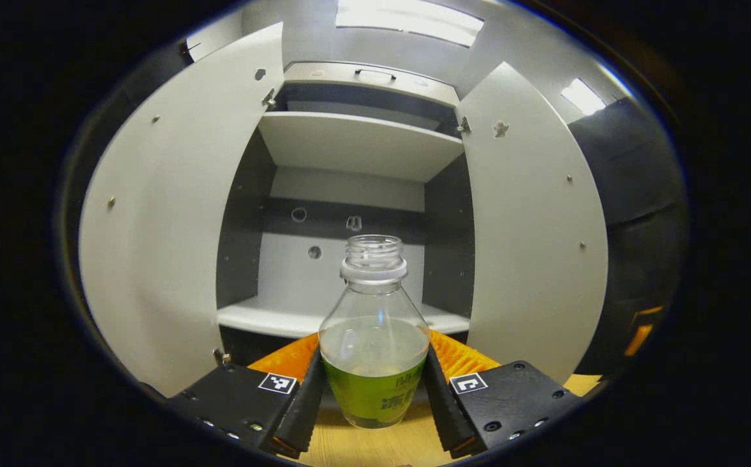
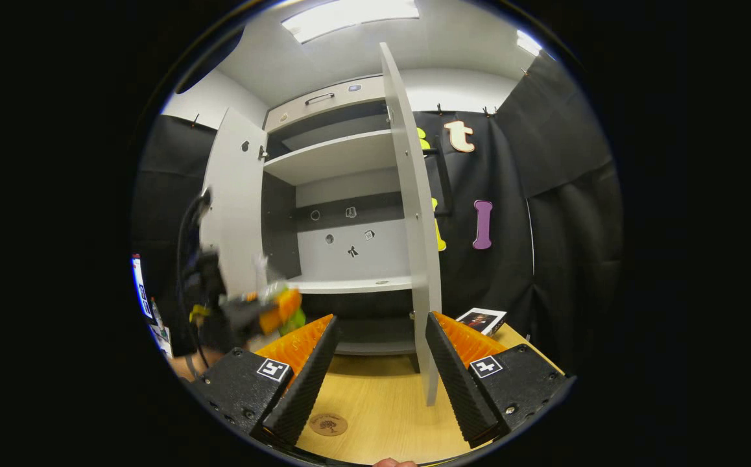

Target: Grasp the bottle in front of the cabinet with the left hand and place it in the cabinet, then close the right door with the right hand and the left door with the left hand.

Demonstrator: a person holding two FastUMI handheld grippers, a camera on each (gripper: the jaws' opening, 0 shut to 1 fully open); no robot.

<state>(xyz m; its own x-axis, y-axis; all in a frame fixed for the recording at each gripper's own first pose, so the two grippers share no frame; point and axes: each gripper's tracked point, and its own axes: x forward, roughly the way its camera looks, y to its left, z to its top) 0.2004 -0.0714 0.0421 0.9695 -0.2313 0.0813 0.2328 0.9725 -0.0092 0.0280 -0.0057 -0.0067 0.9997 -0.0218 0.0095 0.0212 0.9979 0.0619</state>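
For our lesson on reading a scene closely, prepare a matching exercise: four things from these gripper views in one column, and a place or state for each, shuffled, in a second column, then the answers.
Things
1. bottle
2. left gripper
3. right gripper
4. right cabinet door

States
A. swung open, seen edge-on
B. open, holding nothing
C. uncapped, partly filled with clear liquid
D. shut on the bottle's labelled base

Pairs: 1-C, 2-D, 3-B, 4-A
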